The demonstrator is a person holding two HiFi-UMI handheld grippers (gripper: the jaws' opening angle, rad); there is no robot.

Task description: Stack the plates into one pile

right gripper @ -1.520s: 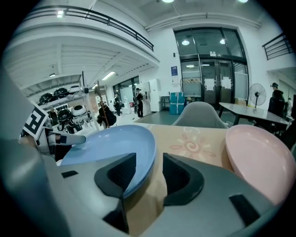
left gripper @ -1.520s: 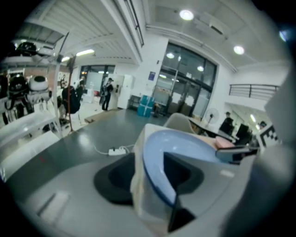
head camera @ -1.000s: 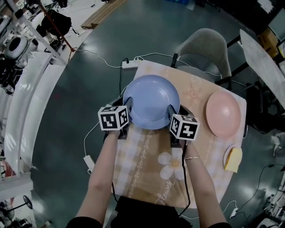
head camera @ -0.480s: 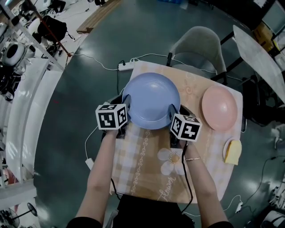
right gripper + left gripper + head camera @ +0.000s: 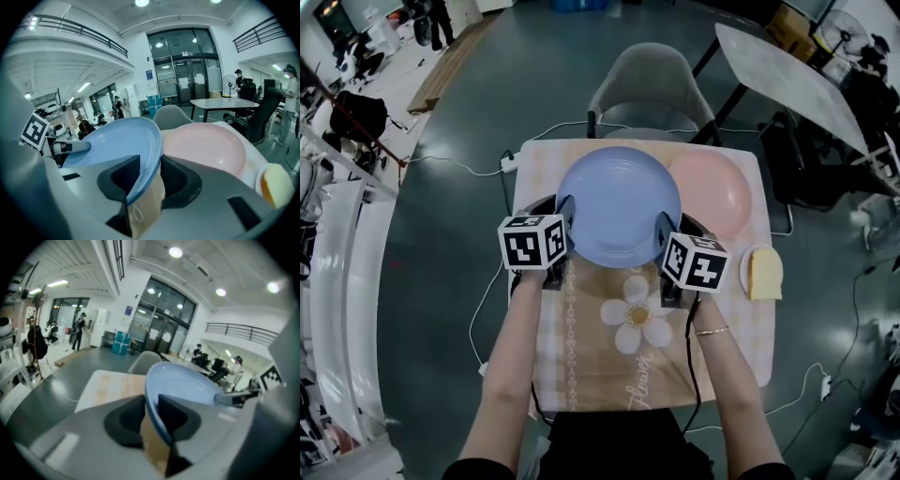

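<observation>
A blue plate (image 5: 619, 206) is held level between both grippers, and its right edge overlaps the left edge of the pink plate (image 5: 717, 192) on the table. My left gripper (image 5: 565, 211) is shut on the blue plate's left rim. My right gripper (image 5: 661, 225) grips the right rim, its jaws still closing on it. In the left gripper view the blue plate (image 5: 183, 385) has its rim wedged between the dark pads of the left gripper (image 5: 151, 404). In the right gripper view the blue plate (image 5: 117, 140) sits in the right gripper (image 5: 150, 168), and the pink plate (image 5: 206, 150) lies just beyond.
The table (image 5: 628, 366) carries a checked cloth with a flower print. A yellow sponge (image 5: 761, 274) lies by its right edge. A grey chair (image 5: 647, 80) stands at the far side, a power strip (image 5: 508, 161) on the floor to the left, and another table (image 5: 787, 80) at the upper right.
The blue plate, held by both grippers, has moved right toward the pink plate and now overlaps its edge. The head view has swung as well.
</observation>
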